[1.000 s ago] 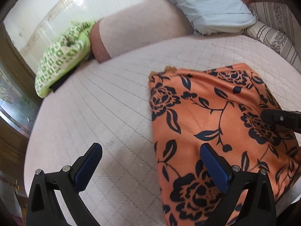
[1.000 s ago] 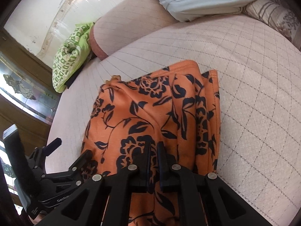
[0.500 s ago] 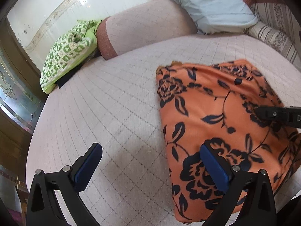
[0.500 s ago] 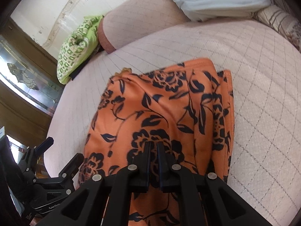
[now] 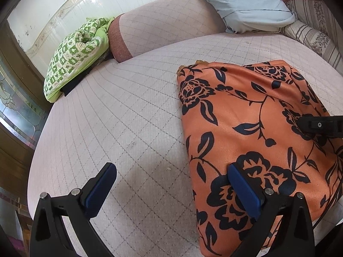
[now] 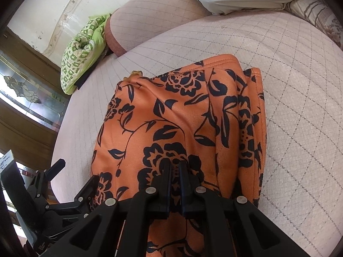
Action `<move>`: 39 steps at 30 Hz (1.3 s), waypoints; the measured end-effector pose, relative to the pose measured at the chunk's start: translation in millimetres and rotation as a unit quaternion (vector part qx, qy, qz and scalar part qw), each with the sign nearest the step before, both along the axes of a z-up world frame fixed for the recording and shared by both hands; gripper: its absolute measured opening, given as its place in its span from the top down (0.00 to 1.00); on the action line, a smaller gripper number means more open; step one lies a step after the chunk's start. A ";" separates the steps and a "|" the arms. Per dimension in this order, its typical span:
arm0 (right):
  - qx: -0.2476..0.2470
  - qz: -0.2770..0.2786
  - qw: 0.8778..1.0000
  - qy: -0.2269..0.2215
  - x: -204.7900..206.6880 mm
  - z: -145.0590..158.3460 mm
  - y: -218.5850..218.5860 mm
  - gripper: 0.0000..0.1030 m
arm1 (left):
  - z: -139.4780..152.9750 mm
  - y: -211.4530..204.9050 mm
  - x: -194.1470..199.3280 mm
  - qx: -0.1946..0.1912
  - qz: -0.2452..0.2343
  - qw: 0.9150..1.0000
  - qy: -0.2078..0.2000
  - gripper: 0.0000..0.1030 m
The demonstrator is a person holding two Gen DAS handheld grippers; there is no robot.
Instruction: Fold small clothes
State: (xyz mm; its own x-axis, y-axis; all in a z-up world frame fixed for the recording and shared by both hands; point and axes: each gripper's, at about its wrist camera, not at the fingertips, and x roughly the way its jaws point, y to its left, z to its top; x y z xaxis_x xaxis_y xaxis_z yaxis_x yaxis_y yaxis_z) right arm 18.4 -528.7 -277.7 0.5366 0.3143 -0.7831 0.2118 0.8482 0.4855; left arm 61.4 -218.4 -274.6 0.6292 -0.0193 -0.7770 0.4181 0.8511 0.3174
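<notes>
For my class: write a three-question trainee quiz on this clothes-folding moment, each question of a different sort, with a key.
1. True or false: the left gripper is clamped on the orange floral garment.
2. Multiple choice: the right gripper is A) open above the bed, B) shut on the garment, C) holding the blue pillow.
3. Fill in: the green patterned cloth lies at the bed's far ____ corner in the left wrist view.

Key: 1 false; 2 B; 3 left.
</notes>
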 end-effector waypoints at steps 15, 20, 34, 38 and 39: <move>0.007 -0.002 1.000 0.005 0.3 -4.2 -3.9 0.92 | -16.1 5.9 12.9 -0.013 -0.007 0.999 0.044 0.00; 0.012 -0.003 1.000 0.009 1.0 -5.3 -5.0 0.92 | -18.7 5.1 20.3 -0.007 -0.009 0.998 0.062 0.00; -0.020 0.007 1.000 -0.008 -13.7 12.4 -1.7 0.92 | 10.9 -6.0 22.9 0.023 0.017 0.998 0.053 0.00; -0.011 0.003 1.000 -0.023 -20.1 19.8 -6.9 0.92 | 20.4 8.4 34.6 0.007 0.063 0.996 0.056 0.00; -0.009 0.004 1.000 -0.018 -19.9 18.8 -7.3 0.92 | 16.6 9.9 37.5 0.009 0.070 0.995 0.066 0.00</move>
